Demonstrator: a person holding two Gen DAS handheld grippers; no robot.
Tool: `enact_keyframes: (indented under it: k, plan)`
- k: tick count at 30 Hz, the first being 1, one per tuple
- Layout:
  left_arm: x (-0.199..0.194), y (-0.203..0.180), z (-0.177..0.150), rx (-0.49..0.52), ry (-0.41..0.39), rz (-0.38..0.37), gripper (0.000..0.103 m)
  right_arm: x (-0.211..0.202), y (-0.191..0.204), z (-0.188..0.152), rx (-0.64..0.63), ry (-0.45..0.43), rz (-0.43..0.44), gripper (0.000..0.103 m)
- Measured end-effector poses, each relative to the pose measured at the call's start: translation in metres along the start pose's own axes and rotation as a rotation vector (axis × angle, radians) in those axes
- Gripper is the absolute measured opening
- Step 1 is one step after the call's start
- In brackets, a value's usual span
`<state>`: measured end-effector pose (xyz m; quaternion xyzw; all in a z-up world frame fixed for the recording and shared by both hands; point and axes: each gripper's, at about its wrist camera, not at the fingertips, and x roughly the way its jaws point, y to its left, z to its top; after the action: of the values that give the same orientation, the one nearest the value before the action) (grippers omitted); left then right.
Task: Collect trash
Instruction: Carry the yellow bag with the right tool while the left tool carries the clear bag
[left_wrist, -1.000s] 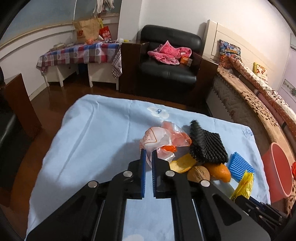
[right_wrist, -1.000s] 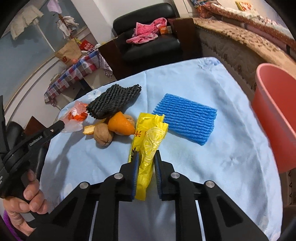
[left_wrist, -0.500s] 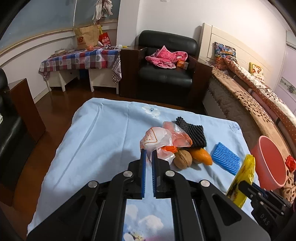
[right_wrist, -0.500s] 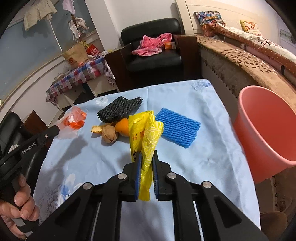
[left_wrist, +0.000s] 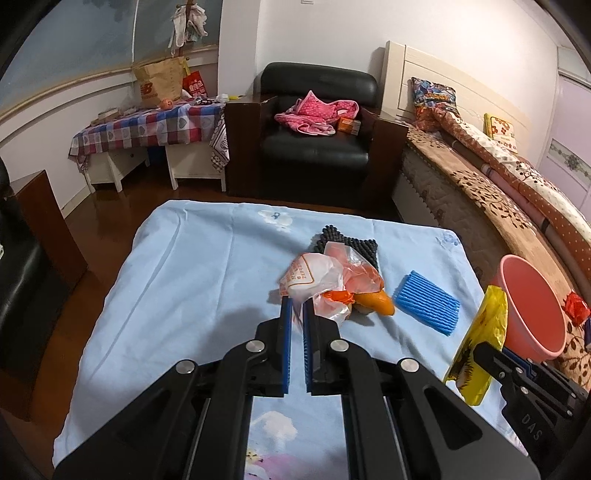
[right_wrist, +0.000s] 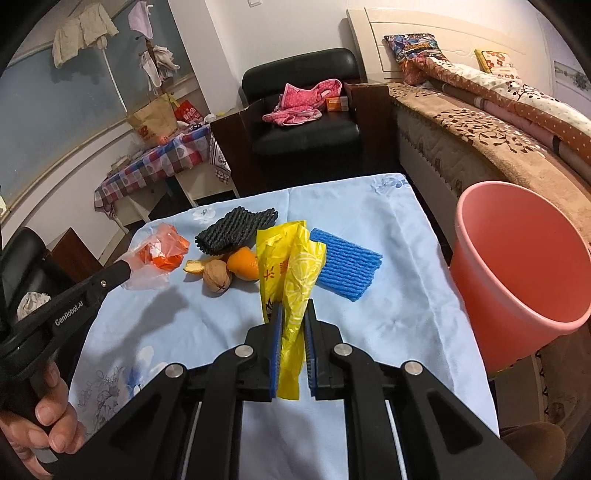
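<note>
My left gripper (left_wrist: 296, 308) is shut on a crumpled white and orange plastic bag (left_wrist: 325, 277), held up over the blue tablecloth (left_wrist: 192, 280). The same bag (right_wrist: 159, 254) hangs from the left gripper's tip in the right wrist view. My right gripper (right_wrist: 293, 314) is shut on a yellow wrapper (right_wrist: 291, 269) that stands up between its pads; that wrapper (left_wrist: 480, 332) also shows at the right of the left wrist view. A pink bucket (right_wrist: 517, 266) stands beside the table's right edge. On the cloth lie a black foam net (right_wrist: 236, 230), a blue foam net (right_wrist: 347, 266), a walnut (right_wrist: 218, 280) and orange peel (right_wrist: 243, 264).
A bed with a brown patterned cover (right_wrist: 498, 147) runs along the right, close behind the bucket. A black armchair (left_wrist: 317, 129) with pink cloth stands beyond the table. A person's hand (right_wrist: 40, 417) grips the left tool's handle. A checked side table (left_wrist: 147, 129) is at the back left.
Both grippers have risen and drawn back from the pile, each lifting its piece off the cloth. The yellow wrapper came up from lying flat, and the right jaws pinched tighter on it.
</note>
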<state>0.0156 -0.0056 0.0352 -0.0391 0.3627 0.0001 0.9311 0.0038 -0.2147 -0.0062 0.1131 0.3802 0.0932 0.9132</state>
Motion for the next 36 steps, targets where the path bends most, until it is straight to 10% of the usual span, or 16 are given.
enact_keyframes:
  k: [36]
  plan:
    - [-0.006,-0.081,0.006,0.145,-0.025,-0.059,0.005,-0.038,-0.066,0.008,0.106,-0.084,-0.092,0.01]
